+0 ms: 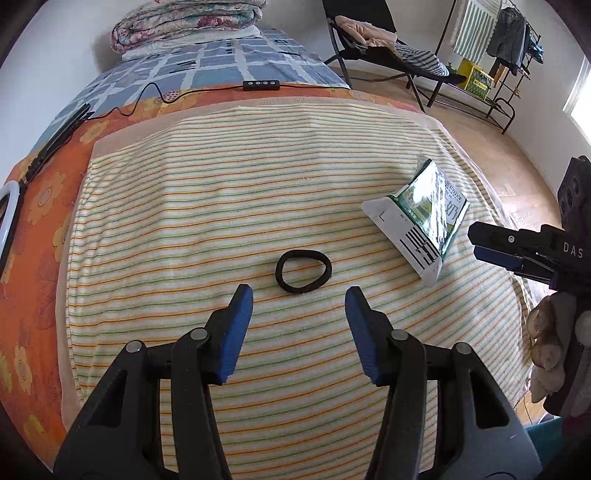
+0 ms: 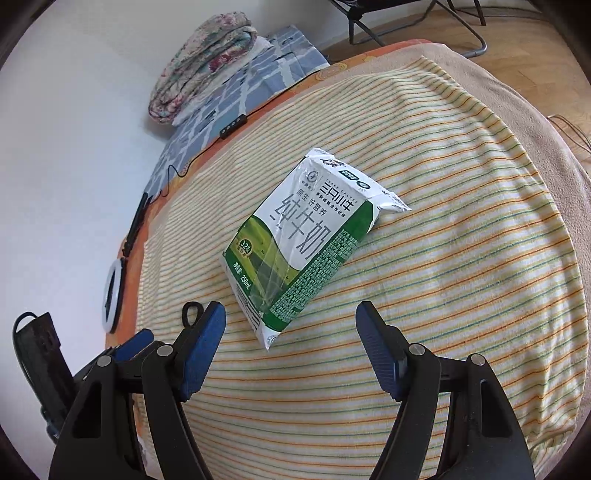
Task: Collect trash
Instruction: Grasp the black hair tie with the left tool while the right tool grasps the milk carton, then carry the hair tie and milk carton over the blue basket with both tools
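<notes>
A flattened green-and-white milk carton [image 2: 303, 240] lies on the striped towel [image 2: 461, 258] on the bed. It also shows in the left wrist view [image 1: 424, 218]. A black hair tie [image 1: 303, 271] lies on the towel just ahead of my left gripper [image 1: 299, 299], which is open and empty. The hair tie is partly hidden in the right wrist view [image 2: 190, 313]. My right gripper [image 2: 291, 314] is open and empty, its jaws just short of the carton's near end. It also shows in the left wrist view [image 1: 480, 240], to the right of the carton.
The bed holds an orange floral sheet [image 1: 40, 192], a blue checked cover [image 1: 221, 62], a folded quilt [image 1: 184, 22] and a black cable with a controller [image 1: 260, 85]. A white ring light [image 2: 110, 291] lies at the left. A chair [image 1: 388, 48] and clothes rack [image 1: 498, 44] stand beyond.
</notes>
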`<action>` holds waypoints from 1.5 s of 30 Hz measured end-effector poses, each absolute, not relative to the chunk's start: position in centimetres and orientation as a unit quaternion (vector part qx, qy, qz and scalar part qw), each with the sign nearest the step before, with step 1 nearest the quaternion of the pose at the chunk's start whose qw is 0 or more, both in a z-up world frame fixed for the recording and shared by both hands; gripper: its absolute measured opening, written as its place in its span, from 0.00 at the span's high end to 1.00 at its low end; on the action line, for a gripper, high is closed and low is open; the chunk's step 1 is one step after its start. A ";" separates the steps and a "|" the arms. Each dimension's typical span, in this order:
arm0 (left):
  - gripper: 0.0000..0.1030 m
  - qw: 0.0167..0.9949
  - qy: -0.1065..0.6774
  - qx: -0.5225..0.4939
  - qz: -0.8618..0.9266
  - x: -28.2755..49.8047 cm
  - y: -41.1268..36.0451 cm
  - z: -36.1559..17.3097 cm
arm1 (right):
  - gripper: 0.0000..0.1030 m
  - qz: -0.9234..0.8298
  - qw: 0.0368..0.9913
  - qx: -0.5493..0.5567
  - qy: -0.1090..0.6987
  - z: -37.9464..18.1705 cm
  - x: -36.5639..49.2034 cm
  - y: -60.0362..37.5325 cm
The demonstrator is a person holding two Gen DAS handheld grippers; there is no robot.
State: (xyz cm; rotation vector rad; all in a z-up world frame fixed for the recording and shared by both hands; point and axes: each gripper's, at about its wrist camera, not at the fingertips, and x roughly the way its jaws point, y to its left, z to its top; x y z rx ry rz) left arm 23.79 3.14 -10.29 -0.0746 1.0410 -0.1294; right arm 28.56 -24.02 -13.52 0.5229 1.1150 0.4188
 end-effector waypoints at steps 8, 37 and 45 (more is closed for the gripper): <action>0.76 0.855 0.514 -0.027 -0.061 26.2 3.2 -12.7 | 0.29 0.186 0.787 0.279 0.517 -15.6 30.4 -23.7; 0.95 0.873 0.484 -0.013 -0.061 25.3 4.8 -12.3 | 0.71 0.202 0.833 0.191 0.479 -11.5 33.3 -17.9; 0.95 0.878 0.476 -0.008 -0.058 23.7 5.1 -10.8 | 0.72 0.229 0.853 0.123 0.452 -8.2 31.0 -16.3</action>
